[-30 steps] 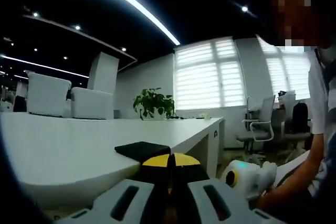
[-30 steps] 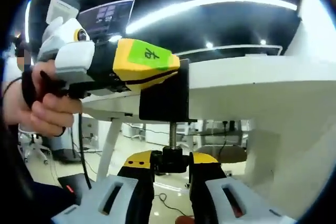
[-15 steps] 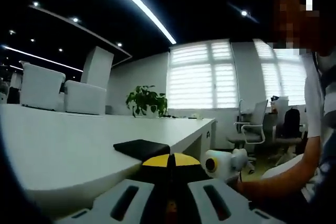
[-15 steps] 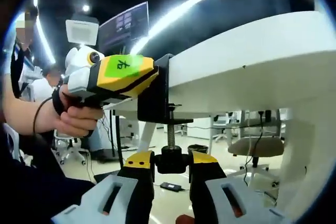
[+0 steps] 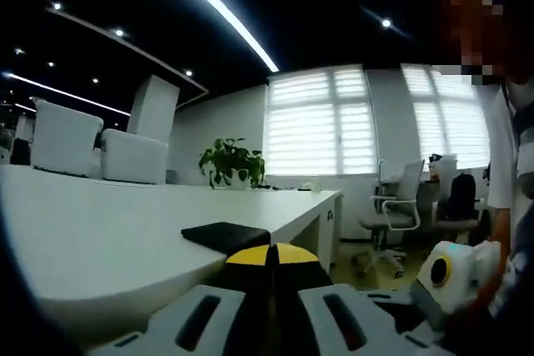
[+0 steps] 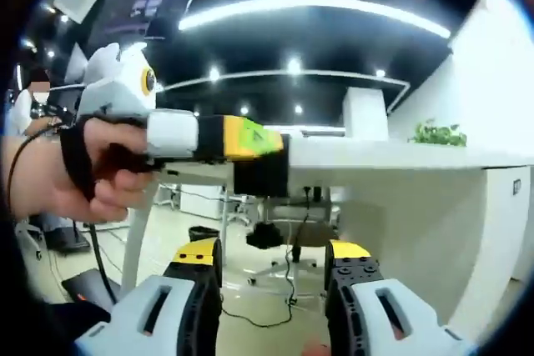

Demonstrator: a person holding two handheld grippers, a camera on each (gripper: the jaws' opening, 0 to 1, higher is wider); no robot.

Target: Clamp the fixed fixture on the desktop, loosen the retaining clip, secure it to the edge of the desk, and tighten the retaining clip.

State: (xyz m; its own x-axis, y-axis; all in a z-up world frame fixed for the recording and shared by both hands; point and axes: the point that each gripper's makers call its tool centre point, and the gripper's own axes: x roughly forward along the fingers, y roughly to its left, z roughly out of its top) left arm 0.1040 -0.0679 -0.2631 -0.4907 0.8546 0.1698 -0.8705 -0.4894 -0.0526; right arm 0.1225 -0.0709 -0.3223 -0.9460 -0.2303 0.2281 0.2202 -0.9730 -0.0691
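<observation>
Gripping the black clamp [image 6: 261, 178] at the desk edge, the left gripper [image 5: 271, 258] has its yellow-tipped jaws pressed together on the clamp's upper part; in the left gripper view the two tips meet with no gap, just below the clamp's flat black top plate [image 5: 226, 237]. That plate lies on the white desk [image 5: 100, 223] at its near edge.

In the right gripper view the left gripper [image 6: 265, 146] comes in from the left, held by a person's hand [image 6: 79, 177], and reaches level onto the clamp, which sits on the edge of the desk [image 6: 400, 160]. The clamp body hangs just below the desk edge, and its black knob [image 6: 265, 235] shows lower down, under the desk. Screw between body and knob is too dim to make out.

The right gripper [image 6: 274, 266] has its jaws spread wide, one on each side of the knob in this view but nearer the camera and not touching it. Nothing is between the jaws.

The right gripper [image 5: 455, 277] also shows at the lower right of the left gripper view, below desk level.

Background: potted plant [image 5: 229, 162] beyond the far end of the desk, office chair [image 5: 392, 210] before the blinds.
</observation>
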